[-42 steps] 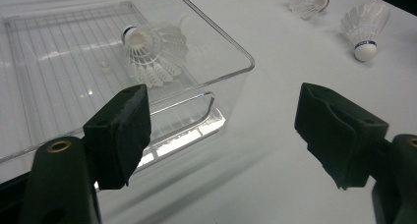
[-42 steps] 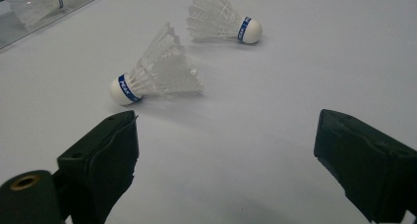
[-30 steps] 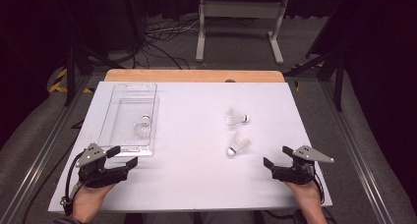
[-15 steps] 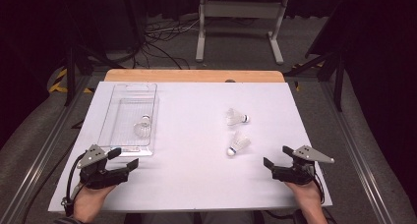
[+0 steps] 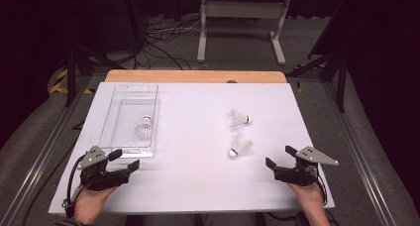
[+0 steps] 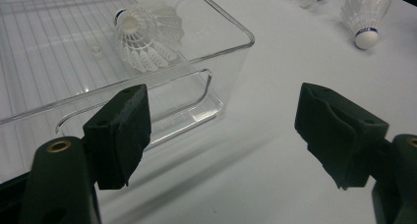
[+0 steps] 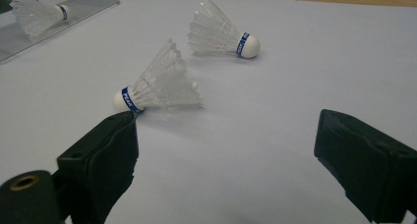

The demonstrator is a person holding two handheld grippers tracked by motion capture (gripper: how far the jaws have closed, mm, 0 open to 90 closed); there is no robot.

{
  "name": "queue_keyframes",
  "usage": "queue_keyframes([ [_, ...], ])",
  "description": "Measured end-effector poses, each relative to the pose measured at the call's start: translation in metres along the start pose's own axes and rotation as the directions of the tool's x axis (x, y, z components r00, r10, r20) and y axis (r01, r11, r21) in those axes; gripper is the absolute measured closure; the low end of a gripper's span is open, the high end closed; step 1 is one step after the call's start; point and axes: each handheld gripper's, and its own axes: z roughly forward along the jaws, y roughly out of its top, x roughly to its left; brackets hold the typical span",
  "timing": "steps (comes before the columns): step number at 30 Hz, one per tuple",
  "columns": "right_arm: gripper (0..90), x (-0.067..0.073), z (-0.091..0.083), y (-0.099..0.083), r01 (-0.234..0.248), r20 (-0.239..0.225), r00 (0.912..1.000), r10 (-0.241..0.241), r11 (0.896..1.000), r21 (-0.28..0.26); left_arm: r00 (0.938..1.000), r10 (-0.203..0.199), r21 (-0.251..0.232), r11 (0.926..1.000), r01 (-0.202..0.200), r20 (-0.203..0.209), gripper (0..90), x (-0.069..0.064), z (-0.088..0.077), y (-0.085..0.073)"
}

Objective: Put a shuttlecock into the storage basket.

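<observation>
Clear plastic makes up the tray (image 5: 110, 118) at the far left of the white surface (image 5: 193, 181), and one shuttlecock (image 5: 143, 129) already lies inside it near its near end. The left claw (image 5: 124, 160) rests just near of the tray, jaws apart and empty; over the last second it has barely shifted, so no new grasp has started. Right of centre lie two loose shuttlecocks: the farther shuttlecock (image 5: 238, 118) and the nearer shuttlecock (image 5: 240, 144), close together but apart. The right claw (image 5: 280, 156), jaws spread and empty, sits near right, unmoved too, aimed at the nearer one. By my reading, that one goes next. The tray's far end is cut off in the left gripper view.
</observation>
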Motion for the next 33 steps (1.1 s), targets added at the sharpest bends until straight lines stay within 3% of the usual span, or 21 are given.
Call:
queue_keyframes([
  [20,10.2,0.008,0.006,0.017,0.020,-0.022,0.9995,-0.021,0.999,-0.044,0.9999,-0.002,-0.016,0.9999,0.001,-0.012,22.6,0.000,-0.003,0.000],
  [33,10.2,0.015,0.019,0.028,0.033,-0.042,0.9985,-0.034,0.999,-0.038,0.9999,-0.005,-0.018,0.9998,0.005,-0.012,22.6,0.000,-0.003,0.001],
])
